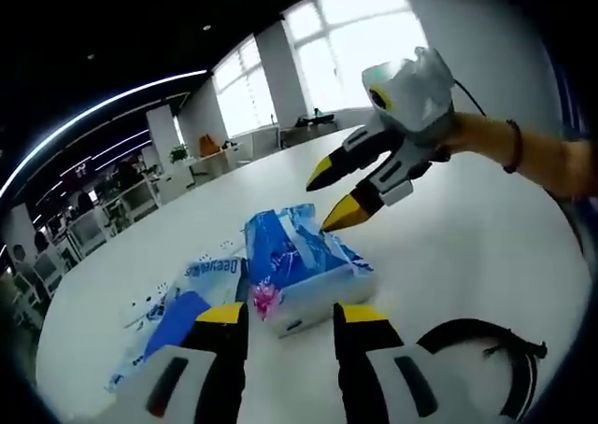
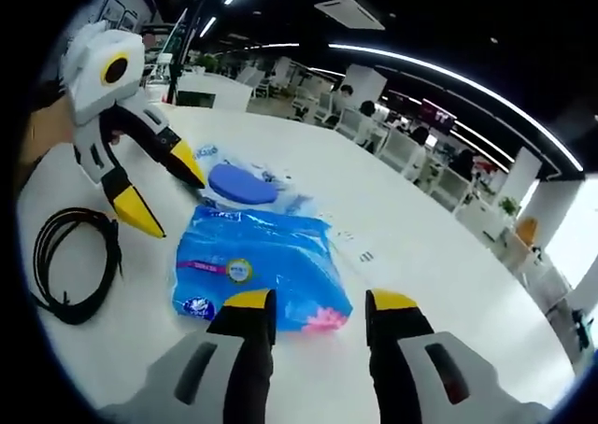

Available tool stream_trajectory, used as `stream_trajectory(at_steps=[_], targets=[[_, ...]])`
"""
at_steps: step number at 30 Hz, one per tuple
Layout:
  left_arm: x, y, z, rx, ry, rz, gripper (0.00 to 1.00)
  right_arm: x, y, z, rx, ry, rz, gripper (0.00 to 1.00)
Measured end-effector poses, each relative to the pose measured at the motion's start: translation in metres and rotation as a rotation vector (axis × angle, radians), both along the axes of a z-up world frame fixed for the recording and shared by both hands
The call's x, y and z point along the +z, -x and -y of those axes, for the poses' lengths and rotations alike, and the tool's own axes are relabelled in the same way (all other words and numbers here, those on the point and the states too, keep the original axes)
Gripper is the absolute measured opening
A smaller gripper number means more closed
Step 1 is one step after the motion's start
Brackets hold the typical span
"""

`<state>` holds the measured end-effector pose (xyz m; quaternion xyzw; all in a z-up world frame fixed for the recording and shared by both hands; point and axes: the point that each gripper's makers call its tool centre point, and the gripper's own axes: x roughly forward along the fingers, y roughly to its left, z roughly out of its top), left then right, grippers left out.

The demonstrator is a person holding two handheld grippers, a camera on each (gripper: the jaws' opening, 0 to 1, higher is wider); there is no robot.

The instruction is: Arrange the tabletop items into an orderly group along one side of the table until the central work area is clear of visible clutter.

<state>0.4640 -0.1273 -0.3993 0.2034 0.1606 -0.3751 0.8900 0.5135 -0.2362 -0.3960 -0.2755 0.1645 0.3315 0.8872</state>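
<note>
Centrally on white table (image 2: 439,256): blue tissue pack (image 2: 257,270), wipes packet (image 2: 245,183) beside, black cable (image 2: 75,261) nearer edge; left gripper (image 2: 168,192) and right gripper (image 2: 311,312) open, empty, flanking pack, apparently poised for clearing aside.

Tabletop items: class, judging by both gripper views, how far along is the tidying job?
Early stage. Nothing looks grouped at a side yet: the blue tissue pack, the wipes packet with a blue lid and the coiled black cable lie spread on the white table. In hand: nothing; the left gripper and right gripper are open beside the tissue pack. Left: gathering all three.
</note>
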Motion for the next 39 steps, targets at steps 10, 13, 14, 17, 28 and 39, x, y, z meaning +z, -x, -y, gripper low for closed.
stream_trajectory(at_steps=[10,13,14,17,28,39], targets=[[-0.004,-0.005,0.005,-0.014,-0.009,-0.008,0.35,-0.007,-0.006,-0.002,0.019,-0.039,-0.021,0.37],[-0.008,-0.008,0.006,-0.019,-0.028,-0.014,0.35,-0.014,-0.007,0.000,0.010,-0.064,-0.055,0.34],[-0.008,-0.008,0.006,-0.018,-0.029,-0.016,0.35,-0.014,-0.007,0.000,0.008,-0.073,-0.059,0.33],[-0.012,-0.007,0.009,-0.023,-0.037,-0.021,0.35,-0.018,-0.006,0.000,0.002,-0.064,-0.061,0.30],[-0.014,-0.005,0.020,-0.050,-0.053,-0.028,0.31,-0.024,-0.010,-0.003,-0.012,-0.038,-0.057,0.19],[-0.017,-0.009,0.015,0.030,0.042,-0.100,0.18,-0.032,-0.012,-0.001,-0.040,-0.023,-0.062,0.04]])
